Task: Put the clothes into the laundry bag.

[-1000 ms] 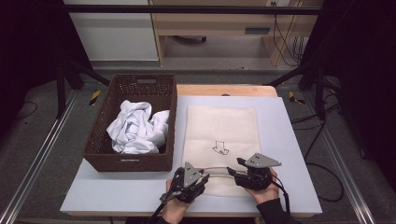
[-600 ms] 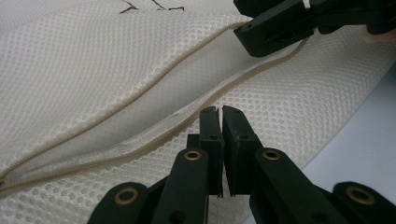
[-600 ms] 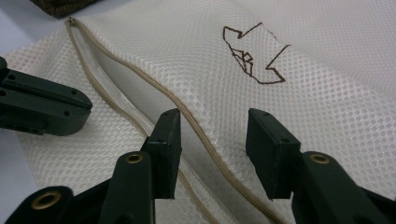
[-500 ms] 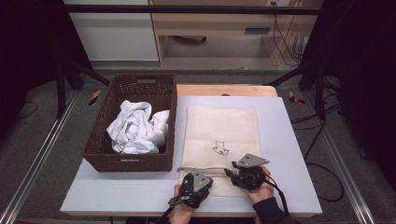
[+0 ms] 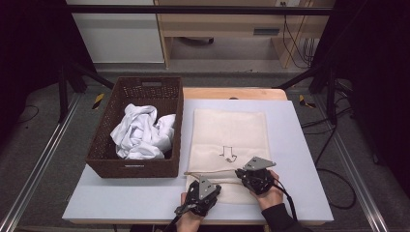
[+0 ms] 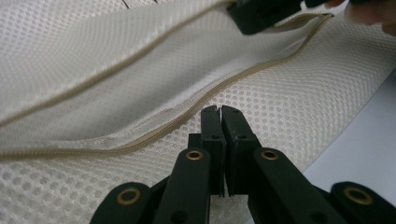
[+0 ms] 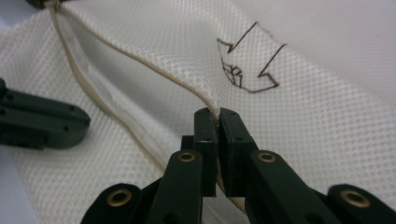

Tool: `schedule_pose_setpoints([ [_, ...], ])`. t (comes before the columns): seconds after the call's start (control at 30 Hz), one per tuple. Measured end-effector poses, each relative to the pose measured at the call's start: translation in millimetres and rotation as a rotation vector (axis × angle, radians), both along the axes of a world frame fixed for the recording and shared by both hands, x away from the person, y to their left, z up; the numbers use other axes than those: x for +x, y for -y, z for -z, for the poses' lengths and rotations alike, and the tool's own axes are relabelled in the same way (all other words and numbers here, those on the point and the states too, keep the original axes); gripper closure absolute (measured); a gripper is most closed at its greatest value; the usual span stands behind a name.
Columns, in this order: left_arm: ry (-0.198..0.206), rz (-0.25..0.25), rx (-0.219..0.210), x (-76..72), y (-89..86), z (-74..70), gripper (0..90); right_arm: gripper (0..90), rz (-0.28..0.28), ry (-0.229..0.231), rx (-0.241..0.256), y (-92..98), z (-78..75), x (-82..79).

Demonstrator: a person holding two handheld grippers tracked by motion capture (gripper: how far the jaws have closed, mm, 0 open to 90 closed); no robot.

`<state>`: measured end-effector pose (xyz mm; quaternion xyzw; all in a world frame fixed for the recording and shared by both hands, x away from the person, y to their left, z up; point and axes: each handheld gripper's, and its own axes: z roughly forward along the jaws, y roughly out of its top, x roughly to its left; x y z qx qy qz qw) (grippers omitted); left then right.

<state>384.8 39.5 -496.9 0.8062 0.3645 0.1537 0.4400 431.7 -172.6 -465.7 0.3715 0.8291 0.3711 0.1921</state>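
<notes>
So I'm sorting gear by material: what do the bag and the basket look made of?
The bag looks like cream synthetic mesh, matte: a fine grid of holes covers it, with a tan zipper along the opening. The basket looks like dark brown woven wicker or rattan; it could be plastic imitation.

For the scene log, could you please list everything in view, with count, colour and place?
mesh laundry bag: one, cream, flat on the table right of the basket, zipper mouth at the near end, arrow drawn on it.
wicker basket: one, dark brown, left part of the table.
crumpled cloth: one, white, inside the basket.
table: one, pale grey top.
left hand-held gripper: one, black, jaws closed at the bag's lower zipper edge.
right hand-held gripper: one, black, pinching the bag's upper zipper edge.
</notes>
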Motion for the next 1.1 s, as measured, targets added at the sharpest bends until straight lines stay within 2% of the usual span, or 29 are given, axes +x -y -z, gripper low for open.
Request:
schedule_pose_setpoints([
  [0.13,-0.006,-0.001,-0.011,0.6,-0.5,0.4,86.6,86.6,0.026,0.086,0.075,5.4,-13.8,-0.5],
  [0.23,-0.007,0.001,-0.02,0.4,-0.8,1.0,85.0,87.0,0.023,0.139,0.139,8.3,-21.1,-1.2],
  [0.3,-0.013,0.006,-0.031,0.7,-1.5,1.1,82.8,87.1,0.022,0.153,0.149,8.5,-23.1,-1.3],
  [0.33,-0.022,0.014,-0.044,1.4,-2.2,1.2,76.7,87.3,0.019,0.156,0.149,8.0,-24.2,-1.5],
  [0.43,-0.058,0.023,-0.085,3.8,-6.1,0.5,71.9,87.3,0.017,0.161,0.143,7.5,-24.4,-1.7],
  [0.47,-0.054,0.013,-0.072,3.0,-7.0,-1.2,60.9,87.4,0.015,0.156,0.143,7.5,-24.4,-1.6],
  [0.5,-0.046,-0.005,-0.066,2.2,-7.6,-3.8,60.9,87.4,0.015,0.156,0.143,7.5,-24.4,-1.6],
  [0.57,-0.022,-0.016,-0.073,1.2,-10.8,-12.5,54.6,87.3,0.013,0.151,0.141,7.7,-24.0,-1.3],
  [0.6,-0.002,-0.021,-0.093,0.8,-12.9,-18.5,51.7,87.3,0.011,0.148,0.143,7.7,-23.7,-1.2],
  [0.67,0.054,-0.029,-0.102,1.6,-16.7,-32.2,46.9,87.3,0.009,0.145,0.138,7.6,-23.5,-1.3],
  [0.73,0.092,-0.043,-0.079,9.1,-18.8,-47.4,43.4,87.3,0.011,0.145,0.14,7.4,-24.1,-2.1],
  [0.83,0.12,-0.062,-0.039,24.4,-17.9,-62.2,40.8,87.3,0.009,0.146,0.148,7.2,-25.7,-2.9],
  [0.9,0.133,-0.057,-0.018,34.5,-13.6,-69.2,40.2,87.3,0.01,0.147,0.151,7.0,-26.1,-2.9],
  [1.0,0.144,-0.017,0.051,44.5,0.2,-73.2,38.7,87.3,0.009,0.149,0.15,7.5,-26.0,-2.9],
  [1.1,0.154,0.021,0.114,48.4,16.5,-69.5,39.3,87.3,0.012,0.157,0.16,8.0,-27.2,-4.0],
])
